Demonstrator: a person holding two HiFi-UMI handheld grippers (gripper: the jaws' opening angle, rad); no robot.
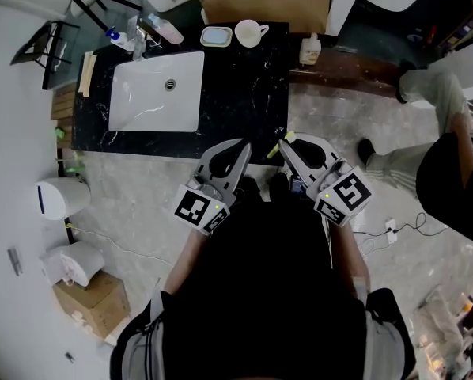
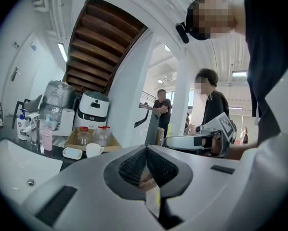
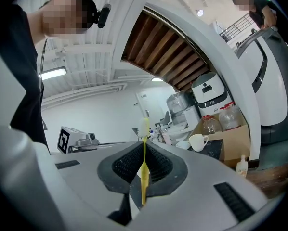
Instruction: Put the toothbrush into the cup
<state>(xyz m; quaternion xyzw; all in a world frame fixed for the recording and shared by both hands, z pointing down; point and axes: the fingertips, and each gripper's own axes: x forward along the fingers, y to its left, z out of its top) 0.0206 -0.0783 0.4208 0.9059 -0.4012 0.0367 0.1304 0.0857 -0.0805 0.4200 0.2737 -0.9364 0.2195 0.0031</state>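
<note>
A yellow toothbrush with a white head stands upright between the jaws of my right gripper, which is shut on its handle. In the head view the right gripper hovers at the near edge of the black counter, and a bit of the yellow toothbrush shows at its tip. My left gripper is just to its left, shut with nothing in it. The white cup stands at the counter's far edge, well away from both grippers. It also shows as the cup and the cup.
A white sink fills the counter's left half. A soap dish sits left of the cup, with bottles by the tap. A cardboard box stands behind the counter. A person's legs are at the right.
</note>
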